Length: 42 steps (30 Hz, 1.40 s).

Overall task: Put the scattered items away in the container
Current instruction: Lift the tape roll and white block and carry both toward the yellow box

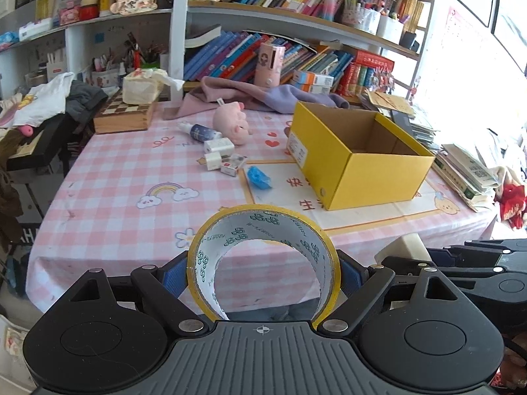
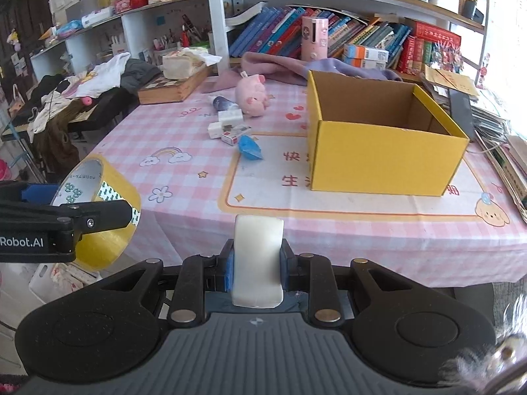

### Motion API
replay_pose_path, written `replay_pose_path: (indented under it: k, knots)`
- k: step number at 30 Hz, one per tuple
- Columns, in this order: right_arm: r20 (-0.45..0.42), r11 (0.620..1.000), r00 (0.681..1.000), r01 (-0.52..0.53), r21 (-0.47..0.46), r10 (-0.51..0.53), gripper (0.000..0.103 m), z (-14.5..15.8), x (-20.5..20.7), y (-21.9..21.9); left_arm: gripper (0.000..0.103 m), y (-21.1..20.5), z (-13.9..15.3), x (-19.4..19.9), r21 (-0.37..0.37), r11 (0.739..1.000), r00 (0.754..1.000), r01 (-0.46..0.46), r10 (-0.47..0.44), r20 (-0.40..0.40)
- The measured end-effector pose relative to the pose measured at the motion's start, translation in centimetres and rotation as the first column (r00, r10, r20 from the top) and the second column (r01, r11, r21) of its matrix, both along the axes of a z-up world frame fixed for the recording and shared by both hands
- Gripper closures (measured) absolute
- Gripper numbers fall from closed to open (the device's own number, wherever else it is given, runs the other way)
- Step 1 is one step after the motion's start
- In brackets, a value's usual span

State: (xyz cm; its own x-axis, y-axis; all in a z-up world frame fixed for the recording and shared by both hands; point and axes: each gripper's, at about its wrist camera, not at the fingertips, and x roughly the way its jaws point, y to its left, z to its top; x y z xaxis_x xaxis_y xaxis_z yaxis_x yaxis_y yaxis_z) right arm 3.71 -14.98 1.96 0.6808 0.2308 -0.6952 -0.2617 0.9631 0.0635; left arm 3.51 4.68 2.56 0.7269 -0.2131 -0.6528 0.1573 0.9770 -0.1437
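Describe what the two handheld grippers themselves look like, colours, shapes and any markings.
Both are matte black plastic. The left gripper and right gripper each have a grey ribbed centre plate with a small crosshair mark, flanked by round black housings, angular linkage arms with silver pivot pins, and blue finger pads. Seen from the side, the left gripper carries white "Robot.AI" lettering. No cables or sleeves are clearly visible.

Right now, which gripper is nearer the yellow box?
Right. The right gripper, holding a white block, is nearly facing the yellow box; the left gripper, holding the tape roll, is farther left.
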Motion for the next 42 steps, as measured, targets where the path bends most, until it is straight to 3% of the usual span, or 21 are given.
replay_pose_path:
  k: [21,35,42]
  knots:
    - [-0.057,0.987,0.985,0.162,-0.014,-0.163,0.079,-0.9,-0.9,-5.5,0.014,-5.4,-0.6,1.5,-0.006,0.988,0.988,0.153,-0.153,-0.022]
    - [-0.066,0.976,0.974,0.217,-0.006,-0.217,0.079,-0.9,-1.1,-6.4,0.014,-6.6,-0.4,1.5,0.013,0.971,0.971,0.237,-0.237,-0.017]
    - [-0.057,0.979,0.977,0.205,-0.005,-0.205,0.079,-0.8,-0.9,-5.7,0.014,-6.2,-0.2,1.5,0.019,0.972,0.972,0.236,-0.236,-0.004]
